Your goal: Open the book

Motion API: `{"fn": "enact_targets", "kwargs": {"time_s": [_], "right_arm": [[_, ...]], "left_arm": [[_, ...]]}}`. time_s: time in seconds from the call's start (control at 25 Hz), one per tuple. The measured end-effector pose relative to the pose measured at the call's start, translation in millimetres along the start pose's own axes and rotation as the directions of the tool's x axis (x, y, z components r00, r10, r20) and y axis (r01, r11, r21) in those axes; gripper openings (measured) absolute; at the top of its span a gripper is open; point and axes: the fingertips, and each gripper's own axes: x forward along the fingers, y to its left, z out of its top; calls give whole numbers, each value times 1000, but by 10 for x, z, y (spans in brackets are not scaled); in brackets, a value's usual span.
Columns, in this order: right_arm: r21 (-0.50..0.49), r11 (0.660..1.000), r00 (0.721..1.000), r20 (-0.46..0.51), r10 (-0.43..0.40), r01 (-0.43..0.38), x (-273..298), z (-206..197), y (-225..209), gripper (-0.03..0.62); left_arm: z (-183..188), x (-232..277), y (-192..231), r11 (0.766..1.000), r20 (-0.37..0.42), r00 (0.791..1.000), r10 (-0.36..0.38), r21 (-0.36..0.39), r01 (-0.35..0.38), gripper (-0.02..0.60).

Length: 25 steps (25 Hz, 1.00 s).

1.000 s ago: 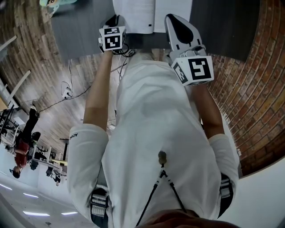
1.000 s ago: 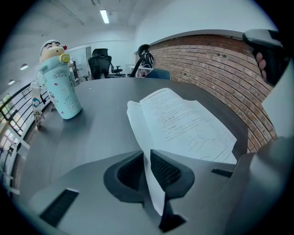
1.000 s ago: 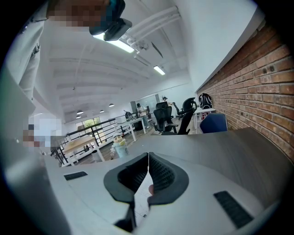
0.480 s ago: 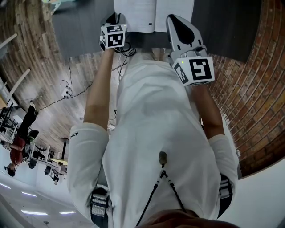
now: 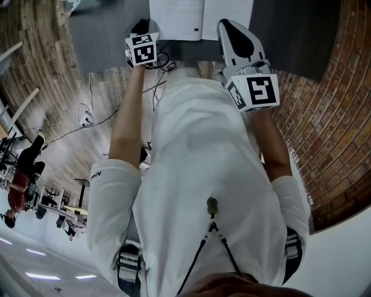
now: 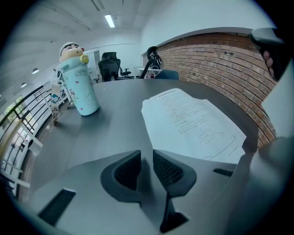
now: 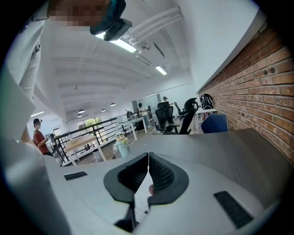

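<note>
White pages of the book [image 5: 174, 17] lie spread flat on the dark bench [image 5: 104, 35] at 12 o'clock in the head view. The gutter shows between them, so I judge the opening done. Compared with a second ago, my left gripper [image 5: 141, 26] has slid slightly toward 9 o'clock, away from the book's near-left corner. My right gripper [image 5: 225, 26] at 1 o'clock has not shifted, and its nose sits over the right-hand page.

In the left gripper view the jaws are opening, with a narrow gap that holds only bare bench. The printed page lies at 2 o'clock, and a pale-blue cartoon-capped bottle [image 6: 79, 87] stands well apart at 10 o'clock. I read that as a let-go and retreat.

In the right gripper view the jaws meet tip to tip. White page shows in the slot behind the tips, and I cannot tell whether a leaf is nipped there.
</note>
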Motion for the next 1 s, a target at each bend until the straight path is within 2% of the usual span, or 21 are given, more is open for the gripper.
{"fn": "enact_targets", "kwargs": {"time_s": [0.28, 0.56, 0.72, 1.0], "right_arm": [[-8, 1000, 1000, 5, 18, -18, -49, -6, 39, 35], [-19, 999, 999, 21, 29, -29, -226, -5, 59, 35], [-22, 1000, 999, 36, 21, -20, -326, 32, 2, 35], [-31, 999, 998, 59, 23, -21, -585, 112, -10, 35]], "left_arm": [[9, -256, 90, 999, 43, 999, 34, -3, -34, 47], [189, -610, -270, 1000, 150, 989, -15, 10, 13, 37], [400, -888, -525, 998, 255, 964, -69, 17, 67, 35], [737, -1449, -949, 991, 405, 905, -133, 61, 118, 28]]}}
